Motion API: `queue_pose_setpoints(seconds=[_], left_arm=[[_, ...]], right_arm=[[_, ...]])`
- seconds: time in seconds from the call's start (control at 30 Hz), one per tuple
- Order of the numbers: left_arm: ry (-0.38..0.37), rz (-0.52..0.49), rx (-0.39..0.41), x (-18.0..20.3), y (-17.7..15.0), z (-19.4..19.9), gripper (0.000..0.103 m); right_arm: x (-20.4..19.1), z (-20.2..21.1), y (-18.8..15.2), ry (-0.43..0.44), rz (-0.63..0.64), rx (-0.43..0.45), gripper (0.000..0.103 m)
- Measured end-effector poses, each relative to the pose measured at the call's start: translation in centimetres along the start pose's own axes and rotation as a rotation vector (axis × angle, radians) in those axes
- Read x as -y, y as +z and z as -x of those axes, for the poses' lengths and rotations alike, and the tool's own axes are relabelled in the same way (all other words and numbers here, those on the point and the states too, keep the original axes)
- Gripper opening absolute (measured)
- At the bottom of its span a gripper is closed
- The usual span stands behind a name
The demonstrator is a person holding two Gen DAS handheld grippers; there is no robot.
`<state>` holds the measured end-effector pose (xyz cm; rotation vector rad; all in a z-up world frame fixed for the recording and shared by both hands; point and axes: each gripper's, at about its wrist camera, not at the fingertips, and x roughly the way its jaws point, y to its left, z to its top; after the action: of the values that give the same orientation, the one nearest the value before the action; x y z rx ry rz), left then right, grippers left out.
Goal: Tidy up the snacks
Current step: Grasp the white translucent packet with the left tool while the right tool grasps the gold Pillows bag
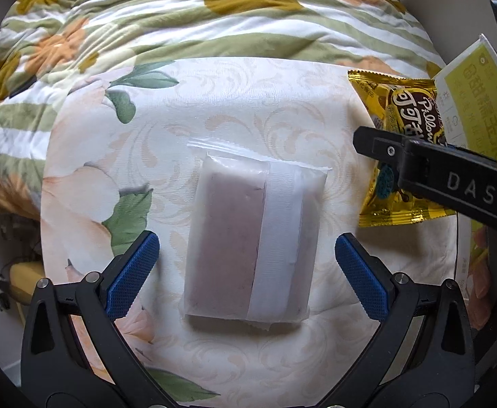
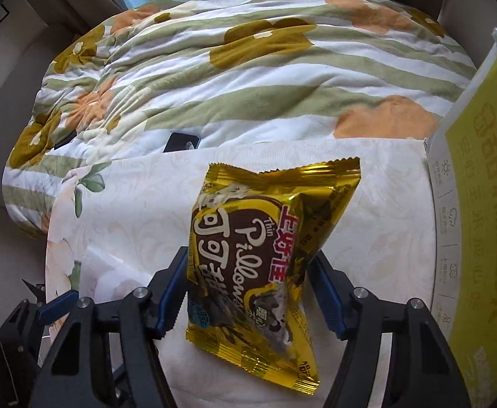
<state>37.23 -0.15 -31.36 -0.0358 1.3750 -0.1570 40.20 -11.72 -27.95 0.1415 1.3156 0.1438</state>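
A floral quilt [image 1: 166, 17] lies behind the cloth-covered table [image 1: 214, 102], and a yellow box [image 2: 479, 204] stands at its right edge. The left gripper [image 1: 247, 273] points down, jaws open and clear of the white packet [image 1: 253, 241] lying between them. The right gripper [image 2: 248, 297] points down, pads pressed against the gold bag [image 2: 262, 265] on the table.

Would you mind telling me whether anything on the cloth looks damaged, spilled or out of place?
Nothing stands out. The white wrapped snack lies flat and sealed on the floral cloth; the gold snack packet beside it is crinkled but intact, nothing spilled.
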Motion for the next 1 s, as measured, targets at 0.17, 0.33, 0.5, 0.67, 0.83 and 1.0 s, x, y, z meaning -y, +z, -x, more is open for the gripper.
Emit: queue_pose_setpoints(seconds=[0.17, 0.33, 0.5, 0.67, 0.83, 1.0], left_arm=[[0.025, -0.037, 0.011, 0.7, 0.3, -0.4, 0.090], [0.079, -0.088, 0.033, 1.2, 0.2, 0.1, 0.066], [0.078, -0.108, 0.052, 1.5, -0.2, 0.3, 0.060], [0.055, -0.109, 0.061, 1.2, -0.7, 0.8, 0.060], [0.050, -0.112, 0.095, 0.9, -1.2, 2.8, 0.060], [0.052, -0.125, 0.152, 0.6, -1.7, 6.3, 0.060]], right_arm=[[0.4, 0.4, -0.8, -0.013, 0.017, -0.005, 0.061], [0.3, 0.7, -1.6, -0.023, 0.033, -0.003, 0.061], [0.1, 1.0, -2.6, -0.033, 0.042, 0.002, 0.059], [0.1, 1.4, -3.4, -0.027, 0.034, 0.010, 0.057], [-0.1, 2.9, -3.8, -0.024, 0.032, 0.046, 0.053], [-0.9, 4.9, -4.6, -0.017, 0.031, 0.088, 0.050]])
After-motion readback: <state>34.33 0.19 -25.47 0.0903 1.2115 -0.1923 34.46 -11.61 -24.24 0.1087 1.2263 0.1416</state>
